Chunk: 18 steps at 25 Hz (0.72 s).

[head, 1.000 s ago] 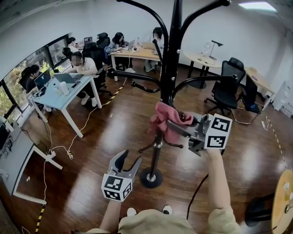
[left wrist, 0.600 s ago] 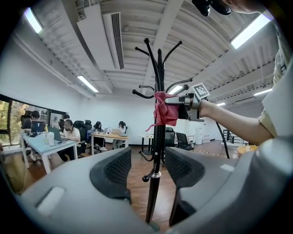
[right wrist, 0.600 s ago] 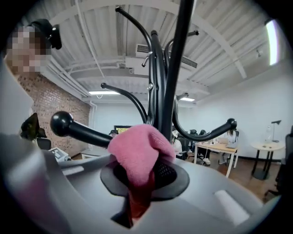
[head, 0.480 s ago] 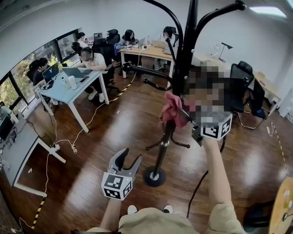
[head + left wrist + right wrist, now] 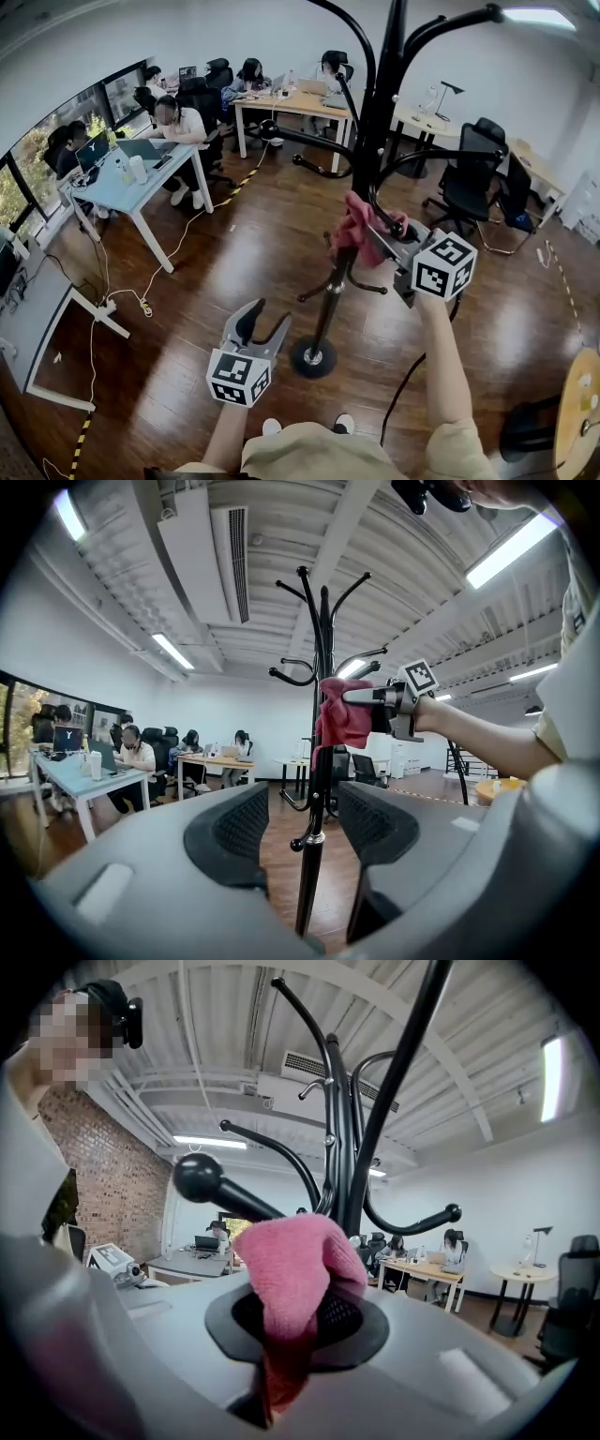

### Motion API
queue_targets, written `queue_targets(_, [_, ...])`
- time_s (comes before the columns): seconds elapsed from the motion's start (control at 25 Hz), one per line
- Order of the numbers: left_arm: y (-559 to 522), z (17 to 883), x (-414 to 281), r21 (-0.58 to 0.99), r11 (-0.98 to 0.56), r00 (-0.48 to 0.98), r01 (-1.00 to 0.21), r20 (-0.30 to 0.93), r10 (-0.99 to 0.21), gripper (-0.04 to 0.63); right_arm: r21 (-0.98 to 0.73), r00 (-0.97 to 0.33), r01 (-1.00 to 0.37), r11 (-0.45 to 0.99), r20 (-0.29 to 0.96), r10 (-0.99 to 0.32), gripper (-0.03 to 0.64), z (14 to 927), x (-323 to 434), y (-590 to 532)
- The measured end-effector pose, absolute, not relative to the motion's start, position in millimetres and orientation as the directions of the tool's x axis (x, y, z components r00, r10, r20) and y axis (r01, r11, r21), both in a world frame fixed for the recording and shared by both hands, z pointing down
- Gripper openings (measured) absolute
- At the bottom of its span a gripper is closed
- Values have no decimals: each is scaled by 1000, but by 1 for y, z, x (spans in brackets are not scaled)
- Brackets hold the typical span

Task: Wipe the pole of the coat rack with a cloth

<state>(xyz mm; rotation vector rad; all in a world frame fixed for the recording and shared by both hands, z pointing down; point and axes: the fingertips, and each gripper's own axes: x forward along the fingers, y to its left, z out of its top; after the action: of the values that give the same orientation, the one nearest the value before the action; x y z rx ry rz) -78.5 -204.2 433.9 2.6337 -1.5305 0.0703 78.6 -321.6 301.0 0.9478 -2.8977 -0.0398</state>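
In the head view, the upper edge cuts off the top of the coat rack (image 5: 380, 122), so we see only the lower hooks and the round base (image 5: 312, 357). The pink cloth (image 5: 354, 228) covers a part of the pole (image 5: 330, 291). From this view we cannot tell for sure if the cloth presses on the pole or only hangs in front of it. In the left gripper view the cloth (image 5: 342, 714) lies over the pole (image 5: 323, 649) at about the middle of its height. Both hands are hidden behind the grippers; only the forearms show.

The right forearm (image 5: 441, 366) stretches forward and upward. The right gripper (image 5: 370, 234) points at the pole. Its jaws are closed on the cloth (image 5: 295, 1269), which bulges out past their tips. The pole (image 5: 352, 1176) stands just beyond the tips, and a hook with a ball end (image 5: 197, 1177) passes to the left of them.

The left gripper (image 5: 265, 323) is held low, on a bent forearm (image 5: 230, 436). Its jaws (image 5: 302, 827) stand wide apart with nothing between them. The pole shows through the gap, but it is well beyond the tips.

The only print we can make out is the black and white square patterns on the cubes (image 5: 443, 265).
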Motion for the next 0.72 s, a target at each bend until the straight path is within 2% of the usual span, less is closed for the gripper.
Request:
queue_targets(0.32, [-201, 433, -82, 56, -546, 549, -836, 70, -833, 222, 113, -734, -664, 739, 91, -673, 43, 330, 63, -280])
queue_targets(0.48, [-196, 435, -89, 54, -572, 575, -818, 69, -815, 222, 219, -683, -694, 686, 99, -724, 44, 339, 43, -267])
queue_targets(0.64, [-191, 439, -101, 55, -597, 599, -801, 78, -797, 222, 368, -573, -736, 568, 108, -813, 46, 342, 23, -278])
queue_targets(0.72, [-187, 442, -107, 58, -606, 609, -793, 86, -789, 222, 361, -480, -803, 475, 81, -873, 46, 338, 24, -293])
